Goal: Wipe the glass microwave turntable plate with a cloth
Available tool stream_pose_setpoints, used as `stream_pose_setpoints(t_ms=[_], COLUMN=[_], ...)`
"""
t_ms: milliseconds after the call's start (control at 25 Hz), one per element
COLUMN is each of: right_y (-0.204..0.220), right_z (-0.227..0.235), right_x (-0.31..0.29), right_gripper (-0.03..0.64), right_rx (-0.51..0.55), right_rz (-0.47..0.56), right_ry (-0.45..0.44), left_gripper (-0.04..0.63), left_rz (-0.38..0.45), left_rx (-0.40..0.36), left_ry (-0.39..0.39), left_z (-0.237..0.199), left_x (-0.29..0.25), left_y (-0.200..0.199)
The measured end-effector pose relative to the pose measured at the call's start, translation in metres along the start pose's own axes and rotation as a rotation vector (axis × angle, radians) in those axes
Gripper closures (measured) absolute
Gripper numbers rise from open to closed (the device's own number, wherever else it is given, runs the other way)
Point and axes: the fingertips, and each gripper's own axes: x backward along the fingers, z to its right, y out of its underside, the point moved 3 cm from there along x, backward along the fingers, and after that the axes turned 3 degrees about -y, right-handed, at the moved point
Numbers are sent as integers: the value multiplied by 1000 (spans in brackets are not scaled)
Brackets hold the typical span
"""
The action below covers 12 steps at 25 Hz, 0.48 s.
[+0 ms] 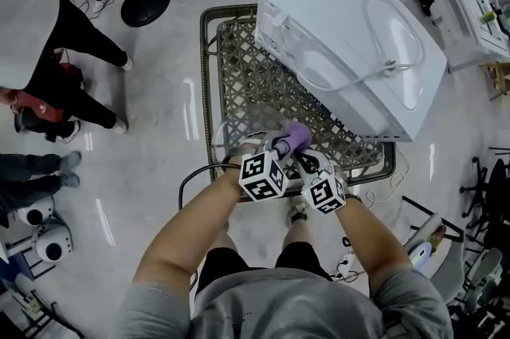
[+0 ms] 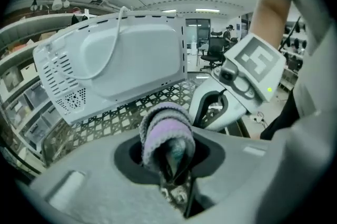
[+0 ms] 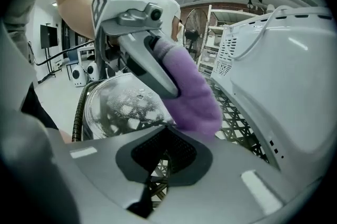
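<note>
The clear glass turntable plate [image 3: 118, 107] stands tilted over the near end of the wire mesh cart [image 1: 247, 82], and its rim runs into the jaws of my right gripper [image 3: 160, 133], which is shut on it. My left gripper [image 2: 171, 157] is shut on a purple cloth [image 2: 166, 128] wrapped round its jaw tips. In the right gripper view the cloth [image 3: 195, 96] presses against the plate's right edge. In the head view the cloth [image 1: 296, 136] shows just beyond both marker cubes, and the plate [image 1: 235, 139] is only a faint arc.
A white microwave [image 1: 358, 34] lies tilted on the far right of the cart, its cord looped over it. People [image 1: 48, 50] stand at the left, near a black fan base [image 1: 146, 4]. White equipment sits at the top right.
</note>
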Motion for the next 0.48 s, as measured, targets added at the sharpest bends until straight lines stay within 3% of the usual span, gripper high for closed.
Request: stream_pose_setpoints(t_ms=[160,480], right_y=[0,1], right_z=[0,1], right_x=[0,2], right_gripper=[609,609], right_rx=[2,-7], right_rz=[4,15], right_ry=[-7,0], left_gripper=[499,500], left_rz=[-60,-122], left_rx=[13,14], left_ry=[73,81], left_z=[12,14], left_x=[-28,-34], left_y=[-2,9])
